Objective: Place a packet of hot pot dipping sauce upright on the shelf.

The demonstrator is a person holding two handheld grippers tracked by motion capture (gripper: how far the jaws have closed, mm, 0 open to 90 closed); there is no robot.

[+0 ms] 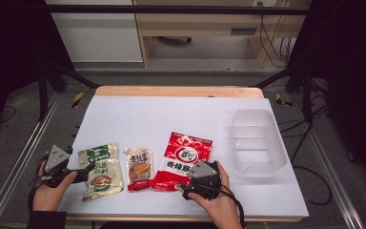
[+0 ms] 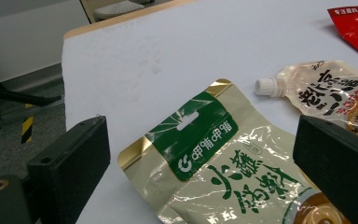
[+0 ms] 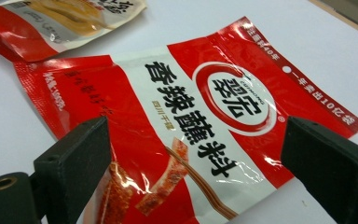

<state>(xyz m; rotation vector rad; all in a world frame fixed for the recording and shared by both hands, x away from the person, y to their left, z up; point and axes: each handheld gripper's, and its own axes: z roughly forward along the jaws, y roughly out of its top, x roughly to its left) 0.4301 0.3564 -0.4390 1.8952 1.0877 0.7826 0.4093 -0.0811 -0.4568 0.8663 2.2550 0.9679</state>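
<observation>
Table (image 1: 138, 114): white top, three packets lying in a row near the front edge.
Tub (image 1: 259, 141): clear, far right, apparently empty.
Red packet (image 1: 182, 161): flat, right of centre; right gripper (image 1: 190, 187) at its near edge, jaws apart.
Green packet (image 1: 101, 171): flat, at left; left gripper (image 1: 82, 174) beside it, jaws apart.
Spout pouch (image 1: 138, 168): between them.

Bare table (image 1: 171, 117) beyond three pouches (image 1: 138, 168)

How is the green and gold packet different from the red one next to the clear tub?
The green and gold packet has a hang hole in a green band, while the red packet carries a round white badge. The green one lies at the row's left end; the red one lies nearest the clear tub. Both are shiny, flat pouches lying face up on the white table.
</observation>
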